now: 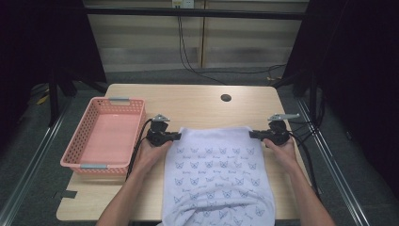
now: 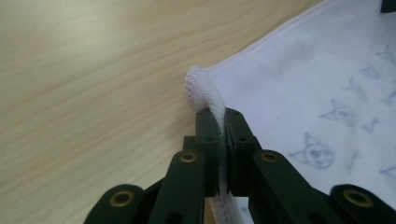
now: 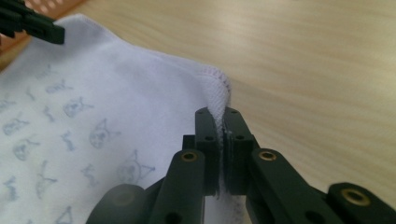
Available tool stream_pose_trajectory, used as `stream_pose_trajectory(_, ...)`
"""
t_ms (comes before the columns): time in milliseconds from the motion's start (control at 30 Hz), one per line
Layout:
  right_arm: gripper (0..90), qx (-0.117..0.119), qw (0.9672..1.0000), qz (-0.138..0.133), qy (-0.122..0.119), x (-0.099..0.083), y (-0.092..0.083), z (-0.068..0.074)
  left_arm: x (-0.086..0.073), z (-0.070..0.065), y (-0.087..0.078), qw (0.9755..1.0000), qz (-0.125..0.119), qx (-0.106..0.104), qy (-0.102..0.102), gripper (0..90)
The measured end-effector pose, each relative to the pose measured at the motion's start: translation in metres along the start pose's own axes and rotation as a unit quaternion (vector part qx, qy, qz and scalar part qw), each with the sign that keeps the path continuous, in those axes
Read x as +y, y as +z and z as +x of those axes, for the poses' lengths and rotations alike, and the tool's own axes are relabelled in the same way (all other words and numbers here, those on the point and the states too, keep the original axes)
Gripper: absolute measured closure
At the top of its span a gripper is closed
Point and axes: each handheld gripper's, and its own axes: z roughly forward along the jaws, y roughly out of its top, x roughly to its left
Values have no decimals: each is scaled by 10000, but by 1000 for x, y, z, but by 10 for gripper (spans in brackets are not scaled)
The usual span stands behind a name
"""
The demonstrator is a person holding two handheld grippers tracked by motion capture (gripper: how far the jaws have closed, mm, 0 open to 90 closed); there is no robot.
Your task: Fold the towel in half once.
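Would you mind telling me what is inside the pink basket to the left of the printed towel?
The pink basket holds nothing on the floor that shows. Its near wall hides a strip of that floor, so that strip cannot be checked.

High view looks down; gripper views, close, share the towel (image 1: 219,169).

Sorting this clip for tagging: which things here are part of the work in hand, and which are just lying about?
In use:
- white printed cloth, spread on the table
- left tool, shut on the cloth's far left corner
- right tool, shut on its far right corner

Lying about:
- pink basket, untouched at the left
- black cables on the floor beyond the table
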Motion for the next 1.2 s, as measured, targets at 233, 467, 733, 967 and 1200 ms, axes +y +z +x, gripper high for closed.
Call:
stream_pose_trajectory(233,867,108,9986,-516,49,29,-31,-5,35,-8,-19,9991,-380,30,173,863)
stream_pose_trajectory(467,867,25,9963,-859,21,64,-51,-12,66,2,-48,9959,-865,84,255,865)
stream_pose_trajectory(733,867,-76,9959,-904,-51,102,-60,-18,93,10,-59,9933,-1133,103,181,867)
stream_pose_trajectory(967,869,-309,9941,-1034,-135,140,-62,-16,130,14,-77,9897,-1374,312,252,867)
stream_pose_trajectory(1200,869,-406,9895,-1378,-134,182,-79,-14,161,5,-100,9830,-1764,334,387,867)
